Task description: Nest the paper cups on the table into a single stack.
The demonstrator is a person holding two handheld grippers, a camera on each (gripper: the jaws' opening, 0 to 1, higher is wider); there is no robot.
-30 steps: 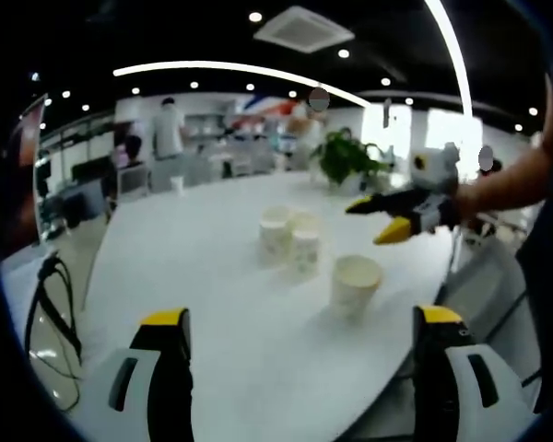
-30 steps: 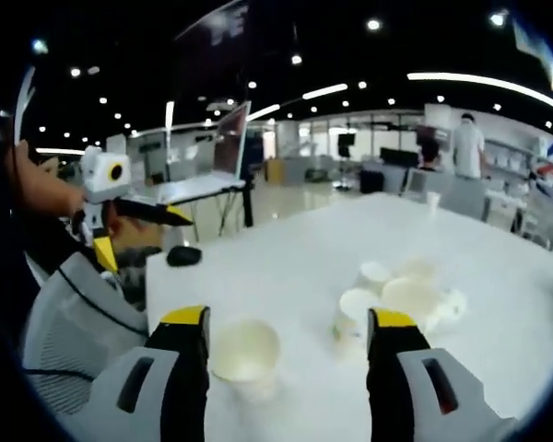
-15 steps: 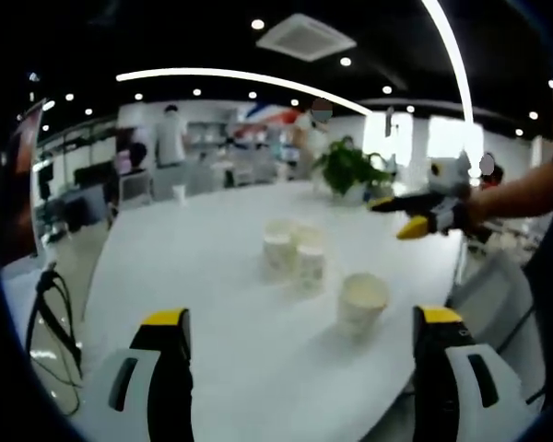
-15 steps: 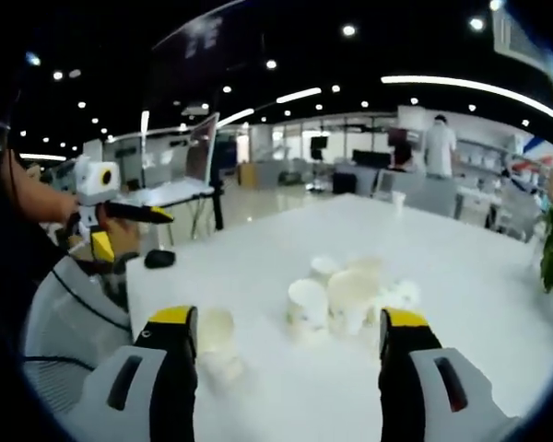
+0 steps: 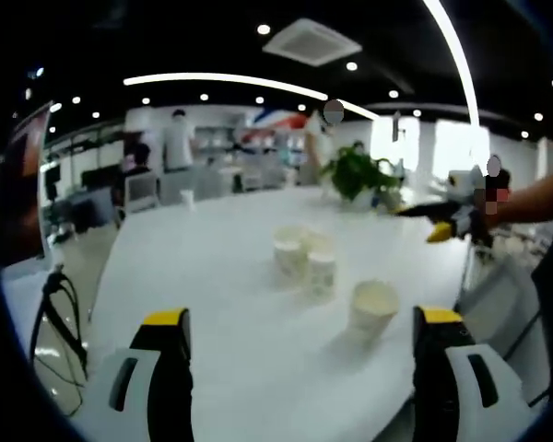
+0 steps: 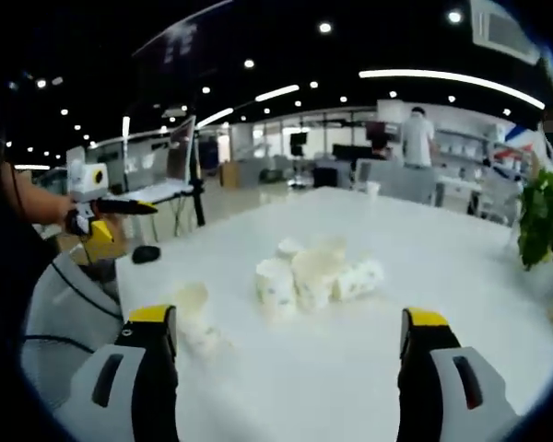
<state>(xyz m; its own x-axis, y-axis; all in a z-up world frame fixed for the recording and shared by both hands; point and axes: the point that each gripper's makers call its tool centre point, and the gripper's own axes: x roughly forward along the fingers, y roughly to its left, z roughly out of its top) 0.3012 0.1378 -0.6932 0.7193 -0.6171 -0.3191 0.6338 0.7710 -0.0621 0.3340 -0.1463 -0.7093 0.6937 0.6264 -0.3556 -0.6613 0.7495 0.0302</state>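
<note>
Several white paper cups stand in a cluster near the middle of the white table, and one lies on its side in it. A single cup stands apart, closer to the table's edge; in the right gripper view it is by my left jaw. My left gripper is open and empty, well short of the cups. My right gripper is also open and empty, in front of the cluster. A hand holds the right gripper beyond the table's edge, and the left gripper hangs off the table's corner.
A potted plant stands at the far side of the table, with one small cup far off near the back edge. A black mouse-like object lies at a corner. A grey chair sits beside the table. People stand in the background.
Both views have drawn back, so the cups look smaller and farther in the right gripper view. In each view the other gripper has drifted outward. The cups have not moved.
</note>
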